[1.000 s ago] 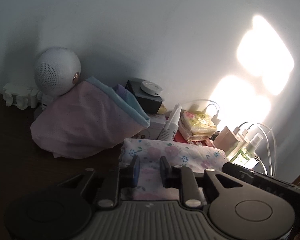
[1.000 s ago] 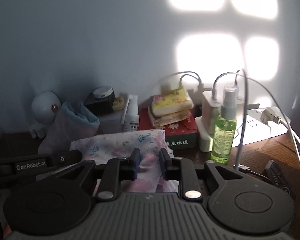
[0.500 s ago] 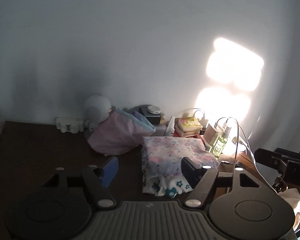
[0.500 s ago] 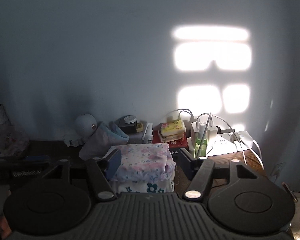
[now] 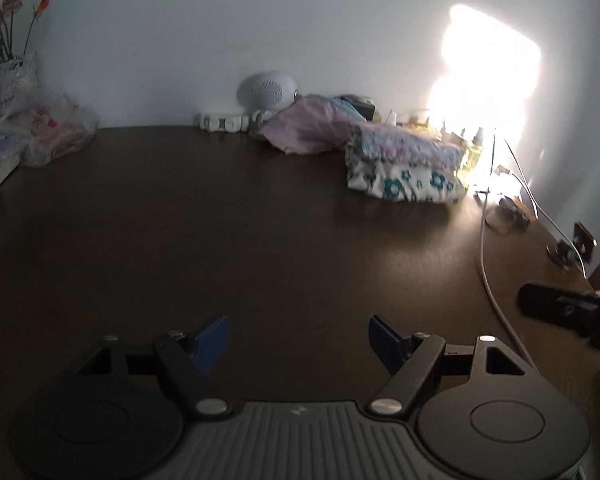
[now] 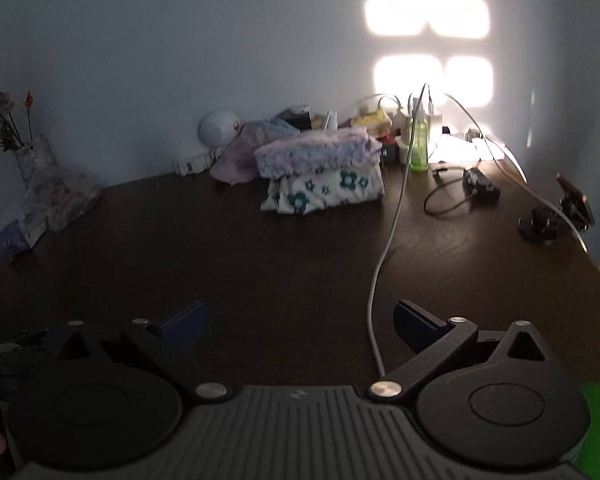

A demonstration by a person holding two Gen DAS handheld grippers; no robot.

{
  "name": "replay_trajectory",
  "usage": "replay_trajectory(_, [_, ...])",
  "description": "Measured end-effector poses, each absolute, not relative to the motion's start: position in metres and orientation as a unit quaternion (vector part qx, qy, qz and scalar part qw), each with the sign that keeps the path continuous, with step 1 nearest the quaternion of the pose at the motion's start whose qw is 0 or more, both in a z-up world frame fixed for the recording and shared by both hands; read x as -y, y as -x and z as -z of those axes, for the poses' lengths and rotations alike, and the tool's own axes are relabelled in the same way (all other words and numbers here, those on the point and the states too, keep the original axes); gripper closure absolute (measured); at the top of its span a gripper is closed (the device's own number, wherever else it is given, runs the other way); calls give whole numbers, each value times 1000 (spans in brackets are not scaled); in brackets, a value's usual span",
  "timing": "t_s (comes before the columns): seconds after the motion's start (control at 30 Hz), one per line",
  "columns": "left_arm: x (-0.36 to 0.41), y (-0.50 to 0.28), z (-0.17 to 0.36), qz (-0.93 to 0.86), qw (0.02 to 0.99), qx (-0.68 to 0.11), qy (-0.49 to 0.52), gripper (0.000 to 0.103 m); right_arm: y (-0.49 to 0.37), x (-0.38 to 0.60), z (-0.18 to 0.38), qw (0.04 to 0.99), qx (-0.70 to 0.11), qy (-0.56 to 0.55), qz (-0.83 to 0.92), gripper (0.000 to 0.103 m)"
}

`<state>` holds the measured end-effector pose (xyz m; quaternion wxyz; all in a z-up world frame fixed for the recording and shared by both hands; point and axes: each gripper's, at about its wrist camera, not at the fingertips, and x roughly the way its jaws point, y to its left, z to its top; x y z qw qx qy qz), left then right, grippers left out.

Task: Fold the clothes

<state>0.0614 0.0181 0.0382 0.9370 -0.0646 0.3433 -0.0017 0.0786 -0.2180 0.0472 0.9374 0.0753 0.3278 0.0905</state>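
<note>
With both my left tool (image 5: 298,336) and right tool (image 6: 300,322) spread wide and empty, I judged the white cable (image 6: 384,256) at centre frame might snag beside the folded floral clothes (image 6: 320,170) stacked upper centre.

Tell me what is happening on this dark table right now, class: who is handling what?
A person holds a gripper in each hand, and neither grips anything. The left gripper and right gripper are both open over bare table. At the far side, by the wall, two folded floral garments sit stacked: the pink-flowered piece on the teal-flowered piece. A white cable trails across the table between the right fingers.
</note>
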Motion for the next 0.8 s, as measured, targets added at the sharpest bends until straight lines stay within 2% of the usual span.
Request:
replay_trajectory(0.23, [-16,-19,-28,-12,947,-321,26,26,-40,203,-9,935,-339,-62,-80,0])
replay_trajectory(0.4, [-24,-22,-13,-12,935,-353,38,25,-24,197,2,936,-340,-38,-77,0])
replay_trajectory(0.5, [-23,-15,-9,-14,938,-346,24,22,-19,194,6,938,-337,-27,-78,0])
replay_trajectory(0.67, [-16,-9,0,-24,943,-333,6,10,-20,189,11,939,-335,-15,-74,0])
replay_trajectory(0.8, [-14,-10,2,-20,942,-336,2,5,-22,183,12,938,-339,4,-66,1])
